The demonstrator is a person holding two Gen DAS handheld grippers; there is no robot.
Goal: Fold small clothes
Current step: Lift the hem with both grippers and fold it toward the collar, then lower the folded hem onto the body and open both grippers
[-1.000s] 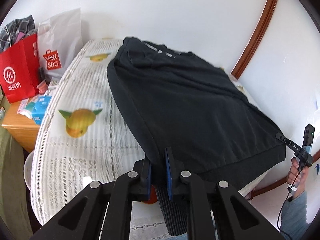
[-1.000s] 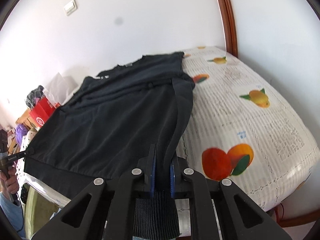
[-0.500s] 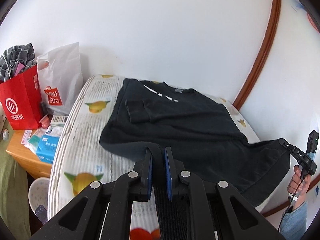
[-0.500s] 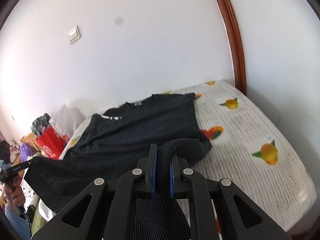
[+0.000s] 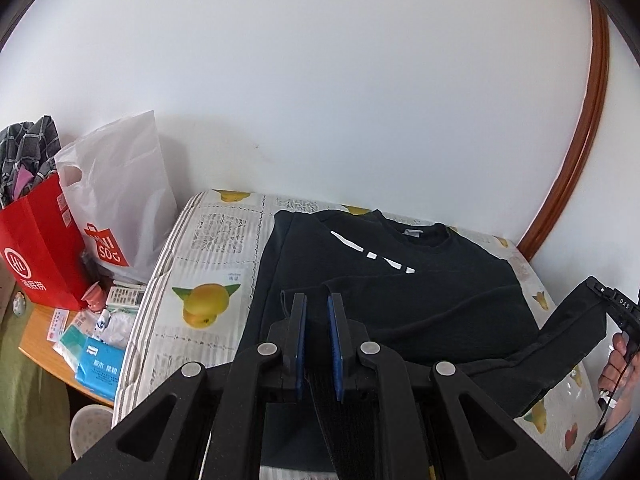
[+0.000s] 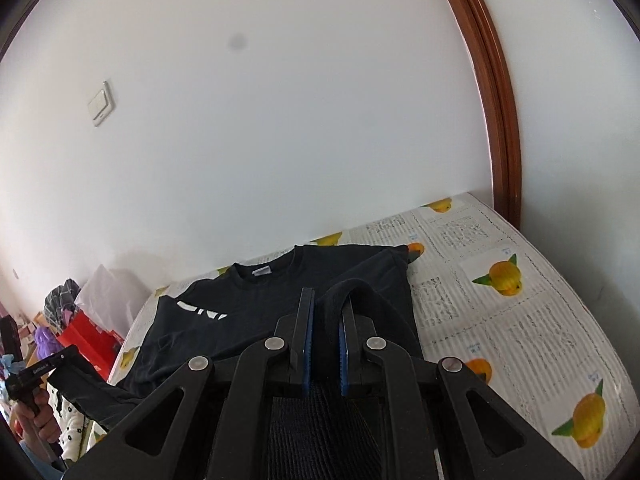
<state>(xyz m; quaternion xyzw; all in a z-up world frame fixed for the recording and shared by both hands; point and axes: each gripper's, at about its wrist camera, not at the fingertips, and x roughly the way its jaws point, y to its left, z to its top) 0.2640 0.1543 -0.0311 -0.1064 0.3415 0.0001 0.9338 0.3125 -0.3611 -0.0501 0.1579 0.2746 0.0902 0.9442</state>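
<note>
A black sweatshirt (image 5: 400,292) with white chest marks lies on the fruit-print bed (image 5: 208,280), collar toward the wall. My left gripper (image 5: 317,308) is shut on its ribbed bottom hem (image 5: 340,412) and holds it raised above the body. My right gripper (image 6: 326,304) is shut on the other hem corner (image 6: 320,420), also raised. The sweatshirt shows in the right wrist view (image 6: 280,300) too. The right gripper shows in the left wrist view (image 5: 612,304) at the far right, with cloth hanging from it.
A red paper bag (image 5: 36,248) and a white plastic bag (image 5: 120,200) stand on a wooden side table (image 5: 40,344) left of the bed, with tissue packs (image 5: 96,364). White wall behind; brown wooden trim (image 6: 496,128) at the right.
Both grippers have lifted the hem and carried it toward the collar end. The sweatshirt's lower half has come off the bed and bends over its upper half.
</note>
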